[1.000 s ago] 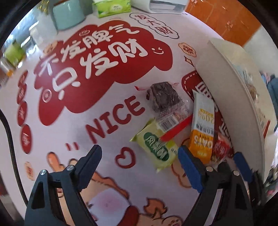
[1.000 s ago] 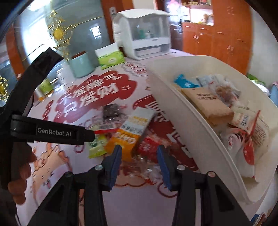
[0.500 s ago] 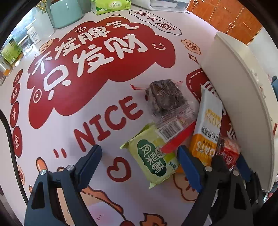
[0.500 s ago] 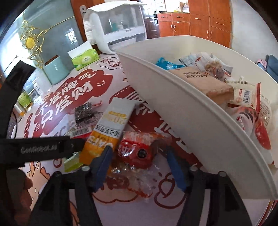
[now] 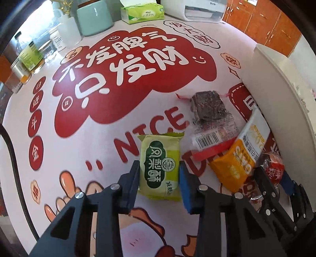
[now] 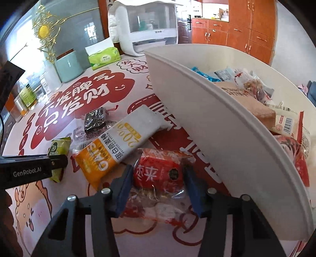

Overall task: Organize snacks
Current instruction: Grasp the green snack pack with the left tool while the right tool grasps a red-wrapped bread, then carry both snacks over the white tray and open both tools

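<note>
My left gripper (image 5: 159, 176) is shut on a green pastry packet (image 5: 160, 164) that lies on the printed tablecloth. My right gripper (image 6: 158, 181) is shut on a red-and-clear snack packet (image 6: 160, 174) beside the white bin (image 6: 227, 138); it also shows in the left wrist view (image 5: 274, 170). An orange-and-white oats packet (image 6: 120, 138) and a dark cake in clear wrap (image 6: 94, 120) lie between the two. The bin holds several snacks, among them a brown packet (image 6: 246, 100).
At the table's far side stand a teal canister (image 5: 94, 17), a green tissue box (image 5: 142, 11), a white appliance (image 6: 144, 25) and jars (image 5: 29, 55) at the far left. Orange cabinets (image 6: 237, 33) stand behind.
Both grippers moved forward and down onto the snacks. The left closed around the green packet. The right closed around the red packet.
</note>
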Action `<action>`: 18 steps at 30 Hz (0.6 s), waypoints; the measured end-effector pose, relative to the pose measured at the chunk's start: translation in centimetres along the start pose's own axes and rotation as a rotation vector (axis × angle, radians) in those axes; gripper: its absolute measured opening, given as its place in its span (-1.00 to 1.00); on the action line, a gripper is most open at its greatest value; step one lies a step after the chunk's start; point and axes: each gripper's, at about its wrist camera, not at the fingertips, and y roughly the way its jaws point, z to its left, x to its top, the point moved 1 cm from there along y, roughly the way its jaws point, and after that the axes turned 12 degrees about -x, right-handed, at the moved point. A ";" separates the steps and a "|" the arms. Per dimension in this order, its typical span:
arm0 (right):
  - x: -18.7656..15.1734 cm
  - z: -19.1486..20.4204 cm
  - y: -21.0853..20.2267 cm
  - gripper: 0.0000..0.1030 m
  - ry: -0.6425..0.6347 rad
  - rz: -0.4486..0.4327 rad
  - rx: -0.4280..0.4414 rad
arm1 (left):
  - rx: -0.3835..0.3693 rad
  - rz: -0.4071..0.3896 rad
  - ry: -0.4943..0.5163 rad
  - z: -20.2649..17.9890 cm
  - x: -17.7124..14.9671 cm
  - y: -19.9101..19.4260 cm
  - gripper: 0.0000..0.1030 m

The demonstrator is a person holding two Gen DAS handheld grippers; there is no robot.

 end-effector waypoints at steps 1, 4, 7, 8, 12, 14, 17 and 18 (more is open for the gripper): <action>-0.1 0.0 -0.1 -0.01 -0.005 0.001 0.004 | -0.001 -0.001 -0.003 -0.4 0.1 0.4 -0.31; -0.4 -0.1 -1.1 -0.01 -0.027 -0.014 0.020 | -0.001 -0.003 -0.017 -0.7 -1.0 -0.2 -0.31; -0.4 -0.2 -2.9 -0.01 -0.047 -0.064 0.047 | 0.000 -0.028 -0.027 -1.2 -1.2 -1.5 -0.31; -0.3 -0.4 -3.7 -0.01 -0.049 -0.085 0.061 | -0.004 -0.039 -0.029 -1.4 -1.0 -2.1 -0.31; 0.5 -1.6 -6.6 -0.01 -0.044 -0.166 0.109 | -0.022 -0.103 -0.028 -3.2 -0.6 -5.0 -0.31; 1.0 -2.6 -8.1 -0.01 -0.037 -0.205 0.128 | -0.043 -0.136 -0.026 -4.6 0.0 -6.5 -0.31; 2.0 -4.5 -10.1 0.00 -0.022 -0.261 0.146 | -0.079 -0.190 -0.009 -7.4 0.9 -8.8 -0.31; 2.3 -5.3 -10.7 0.00 -0.020 -0.287 0.146 | -0.089 -0.207 -0.002 -8.6 1.2 -9.5 -0.31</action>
